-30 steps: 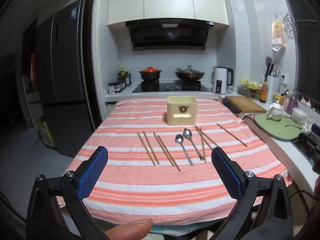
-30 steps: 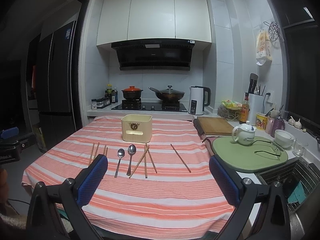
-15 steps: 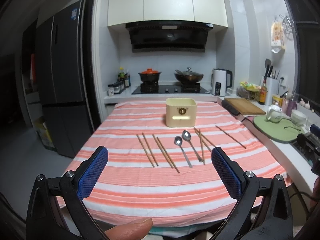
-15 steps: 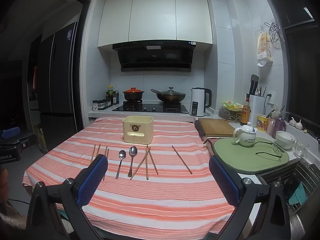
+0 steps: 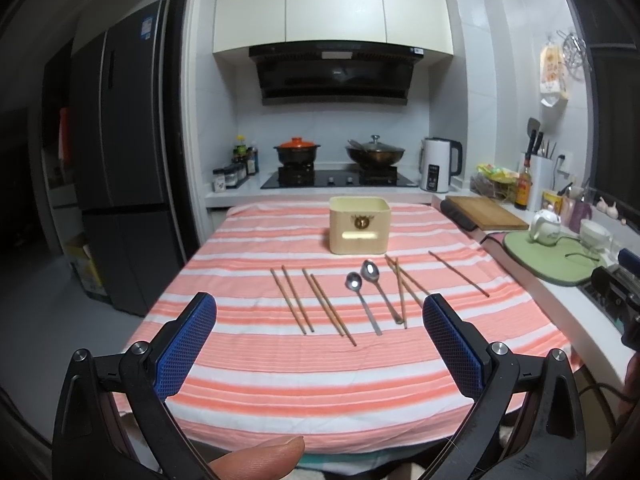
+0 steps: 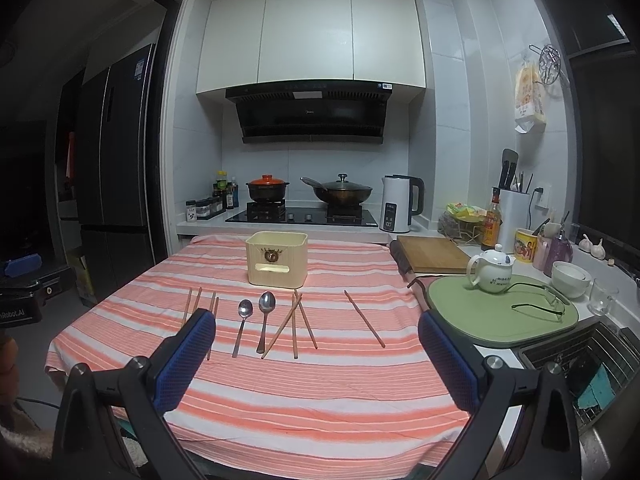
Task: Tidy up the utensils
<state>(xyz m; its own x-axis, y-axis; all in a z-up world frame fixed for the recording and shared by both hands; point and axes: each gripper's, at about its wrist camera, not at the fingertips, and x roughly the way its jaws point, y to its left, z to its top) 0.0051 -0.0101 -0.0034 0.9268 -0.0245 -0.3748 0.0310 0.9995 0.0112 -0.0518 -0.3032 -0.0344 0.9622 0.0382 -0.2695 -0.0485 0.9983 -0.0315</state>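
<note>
Kitchen table under a striped cloth (image 5: 280, 376), cream holder (image 5: 359, 225) at the far end. Just before the holder: chopsticks (image 5: 297, 300), two spoons (image 5: 370, 294). Left gripper (image 5: 320, 344) and right gripper (image 6: 316, 354) both spread wide, empty (barely nearer than a second ago). Nothing sorted yet.

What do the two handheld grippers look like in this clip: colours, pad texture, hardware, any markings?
Both look alike. The left gripper and right gripper have black plastic arms ending in blue pads with a fine knurled texture, and round silver bolts at the pivots. No markings show on the fingers. In the right wrist view, a black body at the left edge carries partly cut-off white lettering. No sleeves show.
</note>
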